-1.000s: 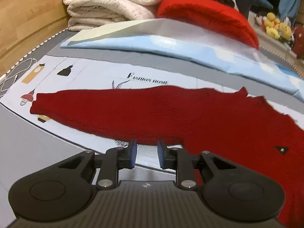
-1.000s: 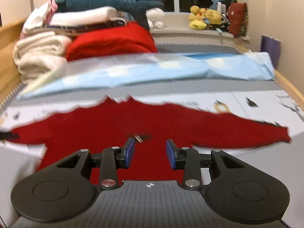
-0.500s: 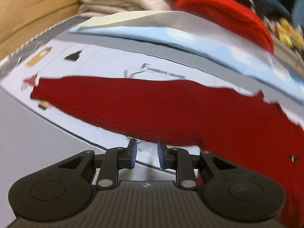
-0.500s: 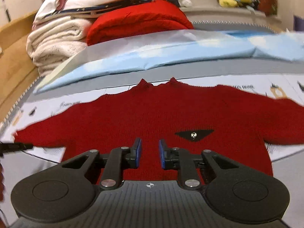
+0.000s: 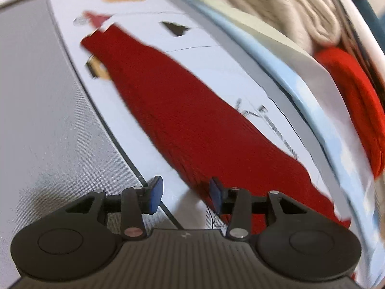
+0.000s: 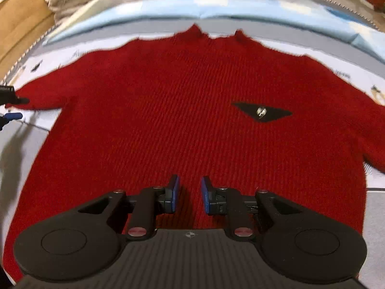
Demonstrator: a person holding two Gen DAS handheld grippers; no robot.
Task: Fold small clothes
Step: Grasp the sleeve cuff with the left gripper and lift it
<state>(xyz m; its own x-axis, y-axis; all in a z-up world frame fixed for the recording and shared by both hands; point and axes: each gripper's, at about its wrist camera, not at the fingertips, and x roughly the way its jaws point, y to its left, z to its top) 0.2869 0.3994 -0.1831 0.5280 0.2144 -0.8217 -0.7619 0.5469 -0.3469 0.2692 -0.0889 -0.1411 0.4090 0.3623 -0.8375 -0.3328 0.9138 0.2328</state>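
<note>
A small dark red knit sweater (image 6: 182,110) lies flat, front up, on a printed white sheet, with a black triangular badge (image 6: 262,112) on its chest. My right gripper (image 6: 189,196) hovers low over the sweater's lower middle, jaws open a little and empty. My left gripper (image 5: 184,196) is open and empty over the sheet beside the sweater's left sleeve (image 5: 168,101), which runs away to its cuff at the upper left. The left gripper's fingertips (image 6: 13,115) show at the right wrist view's left edge, by that sleeve.
A light blue folded cloth (image 6: 192,7) lies behind the sweater's collar. Cream towels (image 5: 288,7) and a bright red folded garment (image 5: 356,96) are stacked beyond it. Grey mattress (image 5: 48,120) lies left of the printed sheet (image 5: 216,55). A wooden wall (image 6: 19,24) stands at the left.
My left gripper has swung left and rolled, opening wider, now looking along the left sleeve. My right gripper has moved lower and closer over the sweater's body.
</note>
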